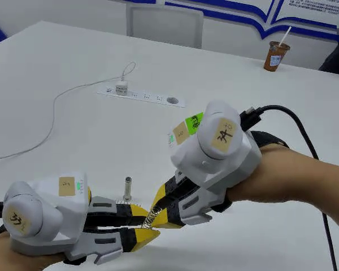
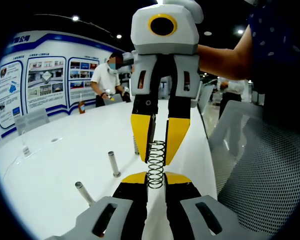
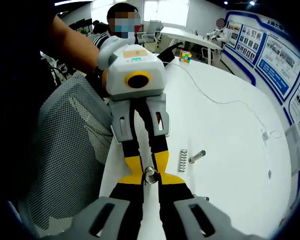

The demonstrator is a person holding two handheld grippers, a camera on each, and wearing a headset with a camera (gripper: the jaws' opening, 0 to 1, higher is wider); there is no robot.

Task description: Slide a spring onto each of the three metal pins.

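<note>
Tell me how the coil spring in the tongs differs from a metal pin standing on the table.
The silver wire coil spring is an open coil; the short grey metal pin is a solid rod. The spring is pinched between the left tongs and right tongs; the pin stands untouched. The spring spans the tongs' tips; the pin is upright on the white table. Both are slim, silvery metal.
</note>
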